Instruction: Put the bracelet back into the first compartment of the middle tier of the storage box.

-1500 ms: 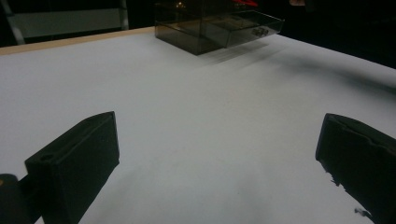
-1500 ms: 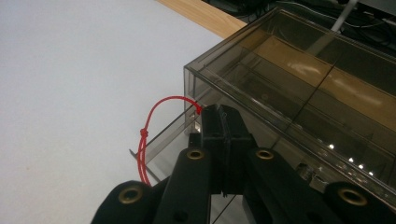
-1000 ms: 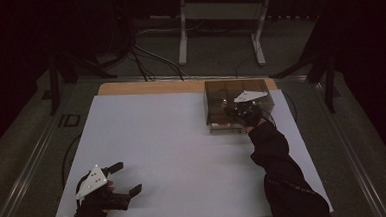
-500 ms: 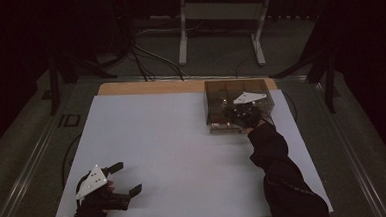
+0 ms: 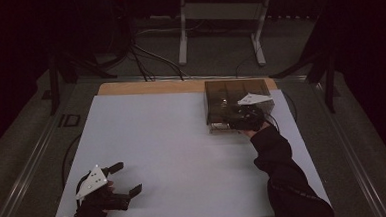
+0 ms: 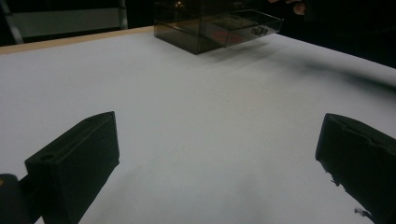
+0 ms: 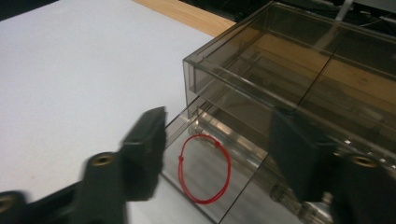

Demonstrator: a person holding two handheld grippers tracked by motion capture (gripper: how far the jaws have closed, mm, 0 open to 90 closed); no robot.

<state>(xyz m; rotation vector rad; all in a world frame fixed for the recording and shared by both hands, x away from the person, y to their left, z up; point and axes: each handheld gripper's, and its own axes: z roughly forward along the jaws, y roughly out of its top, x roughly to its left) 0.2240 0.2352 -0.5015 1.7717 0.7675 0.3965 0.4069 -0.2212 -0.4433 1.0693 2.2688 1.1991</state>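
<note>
Both jaws of the right gripper [image 7: 215, 154] have just been opening (empty) above the red loop [image 7: 205, 169].

No words, labels, brands or numbers can be read anywhere: the smoky plastic drawer box [image 7: 299, 88] carries no lettering, and the white table cover [image 5: 172, 139] is blank (the dim light hides any fine print).
</note>
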